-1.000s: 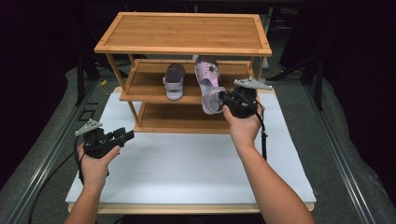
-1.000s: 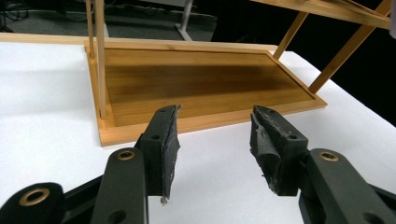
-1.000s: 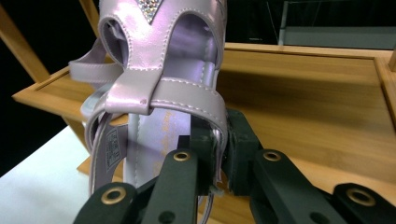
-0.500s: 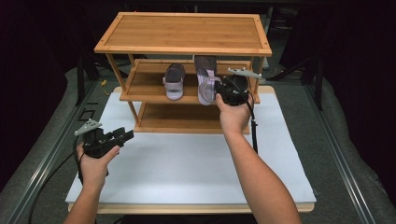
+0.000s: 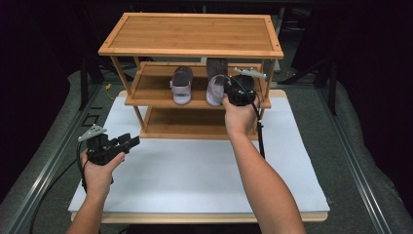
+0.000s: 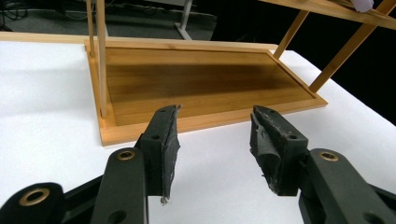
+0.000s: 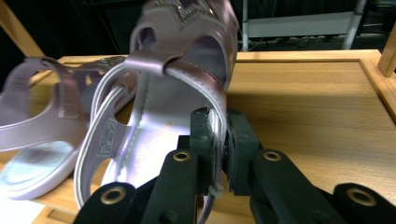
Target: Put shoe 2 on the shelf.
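Right gripper (image 7: 218,154): jaws clamped on heel strap of lilac sandal (image 7: 177,93), which sits on the rack's middle shelf (image 7: 308,102); second sandal (image 7: 42,130) just to its left. Left gripper (image 6: 215,140): jaws wide apart, nothing held, above white surface (image 6: 46,121), bottom shelf (image 6: 196,84) just ahead.

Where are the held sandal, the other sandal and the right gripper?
Held sandal (image 7: 177,121), right gripper view, on its lilac insole.
Other sandal (image 5: 181,87), high view, on its upper, middle shelf.
Right gripper (image 7: 219,140), right gripper view, between the fingertips, pinching the held sandal's heel edge.
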The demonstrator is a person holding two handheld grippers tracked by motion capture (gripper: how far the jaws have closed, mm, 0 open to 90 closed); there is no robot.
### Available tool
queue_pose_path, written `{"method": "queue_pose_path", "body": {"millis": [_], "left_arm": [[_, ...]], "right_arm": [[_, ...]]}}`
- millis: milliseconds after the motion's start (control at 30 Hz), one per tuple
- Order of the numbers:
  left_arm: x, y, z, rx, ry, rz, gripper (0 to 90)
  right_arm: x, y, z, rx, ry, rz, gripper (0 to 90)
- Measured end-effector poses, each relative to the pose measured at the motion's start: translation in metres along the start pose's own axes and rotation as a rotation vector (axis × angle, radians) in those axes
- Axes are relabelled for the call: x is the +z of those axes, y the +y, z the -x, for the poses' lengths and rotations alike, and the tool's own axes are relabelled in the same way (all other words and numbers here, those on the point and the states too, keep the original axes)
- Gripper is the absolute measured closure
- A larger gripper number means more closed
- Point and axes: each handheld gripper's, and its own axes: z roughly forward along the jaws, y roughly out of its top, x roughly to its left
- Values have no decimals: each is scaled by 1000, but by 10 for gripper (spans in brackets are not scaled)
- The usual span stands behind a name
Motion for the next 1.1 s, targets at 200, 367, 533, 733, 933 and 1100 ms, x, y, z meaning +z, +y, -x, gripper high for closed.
{"method": "queue_pose_path", "body": {"millis": [200,367,533,733,933,1100], "left_arm": [[2,-1,-1,-5,0,-6,515],[2,-2,-3,-11,1,-7,515],[1,-2,-4,-12,2,-4,515],[2,-1,-4,-12,3,-2,515],[8,1,1,2,4,1,517],[18,9,14,46,-6,-3,525]], "right_arm": [[13,-1,4,9,-5,-9,830],[21,1,2,14,7,-3,826],[23,3,-2,-12,9,-6,813],[19,5,-3,4,29,4,728],[12,7,0,-31,80,17,687],[-2,14,1,-57,105,51,670]]}}
